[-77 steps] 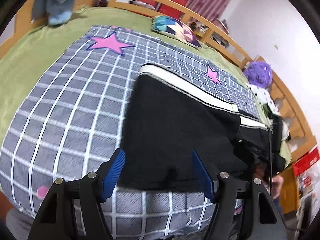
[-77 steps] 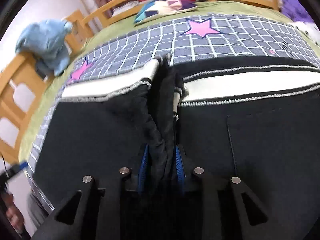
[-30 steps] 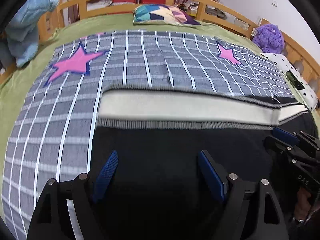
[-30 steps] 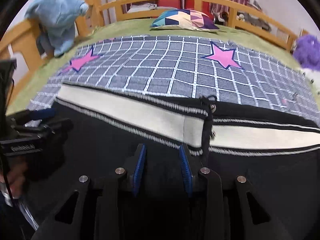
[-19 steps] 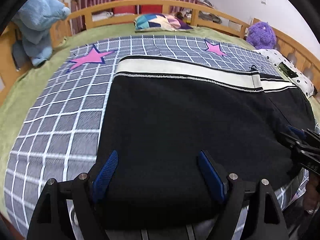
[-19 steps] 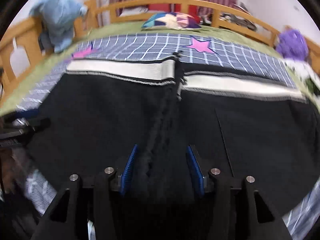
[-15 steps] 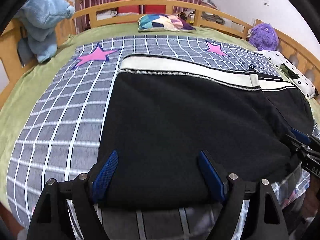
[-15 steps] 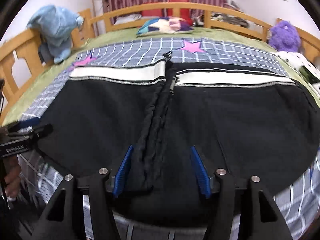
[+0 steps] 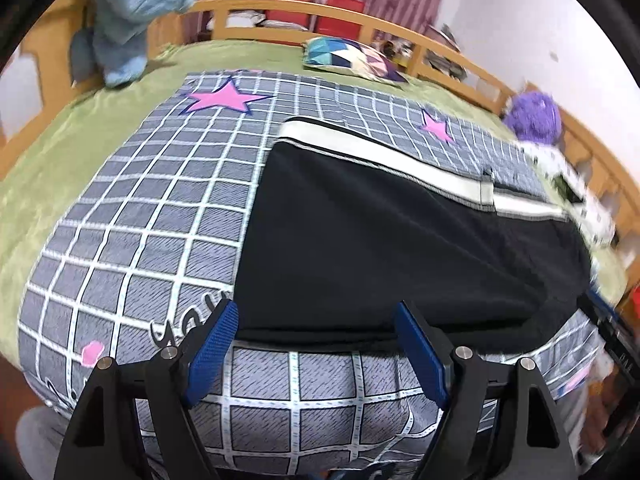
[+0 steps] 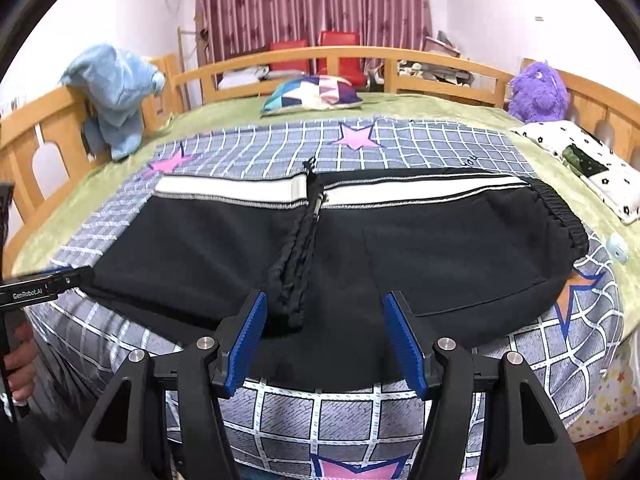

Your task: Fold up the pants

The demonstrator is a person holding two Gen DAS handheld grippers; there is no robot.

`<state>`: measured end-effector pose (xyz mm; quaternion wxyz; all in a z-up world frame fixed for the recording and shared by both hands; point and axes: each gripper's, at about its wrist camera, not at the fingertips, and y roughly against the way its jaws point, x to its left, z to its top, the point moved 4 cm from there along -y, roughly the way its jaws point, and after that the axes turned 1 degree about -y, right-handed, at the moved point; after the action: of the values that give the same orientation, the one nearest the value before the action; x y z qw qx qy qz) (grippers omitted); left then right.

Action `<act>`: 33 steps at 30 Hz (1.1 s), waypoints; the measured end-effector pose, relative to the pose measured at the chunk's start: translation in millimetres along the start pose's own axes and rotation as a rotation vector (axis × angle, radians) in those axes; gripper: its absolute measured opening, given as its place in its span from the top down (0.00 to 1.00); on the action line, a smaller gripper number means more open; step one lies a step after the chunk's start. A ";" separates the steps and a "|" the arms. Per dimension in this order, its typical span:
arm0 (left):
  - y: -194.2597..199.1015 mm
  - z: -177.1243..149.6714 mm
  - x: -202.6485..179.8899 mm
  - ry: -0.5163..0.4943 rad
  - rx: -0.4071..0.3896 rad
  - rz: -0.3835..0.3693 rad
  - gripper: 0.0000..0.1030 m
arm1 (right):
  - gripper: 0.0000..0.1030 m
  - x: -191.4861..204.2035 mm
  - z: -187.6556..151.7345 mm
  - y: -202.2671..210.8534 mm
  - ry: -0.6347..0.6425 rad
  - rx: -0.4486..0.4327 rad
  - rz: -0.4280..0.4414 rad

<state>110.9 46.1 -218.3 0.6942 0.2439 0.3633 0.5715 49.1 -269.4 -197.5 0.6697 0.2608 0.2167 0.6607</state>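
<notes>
Pants (image 10: 440, 248) flat on bed, just beyond both open grippers' fingertips.

Blanket (image 10: 420, 140): grey with white squares and pink stars, spread over the bed and hanging down the near edge.
Sheet (image 10: 224, 114): green, under the blanket.
Bed rail (image 10: 360, 54): light wood, goes round the bed.
Pillow (image 10: 312, 94): many colours in triangles, lies on the green sheet near the far rail.
Blue cloth (image 10: 114, 88): hangs over the rail on the left.
Purple toy (image 10: 538, 92): fluffy, sits by the rail on the right.
Spotted cloth (image 10: 584, 160): white with dark dots, on the right side of the bed.
Curtain (image 10: 312, 0): dark red, behind the bed.
Chairs (image 10: 316, 56): red, past the far rail.
</notes>
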 end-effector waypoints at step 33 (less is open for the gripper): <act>-55.4 4.6 37.0 0.137 0.053 -0.061 0.34 | 0.33 -15.6 -5.2 -38.1 -0.101 0.169 -0.064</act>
<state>151.7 69.8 -265.6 0.6780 0.2113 0.4323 0.5557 74.7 -284.3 -226.5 0.6762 0.3422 0.2456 0.6044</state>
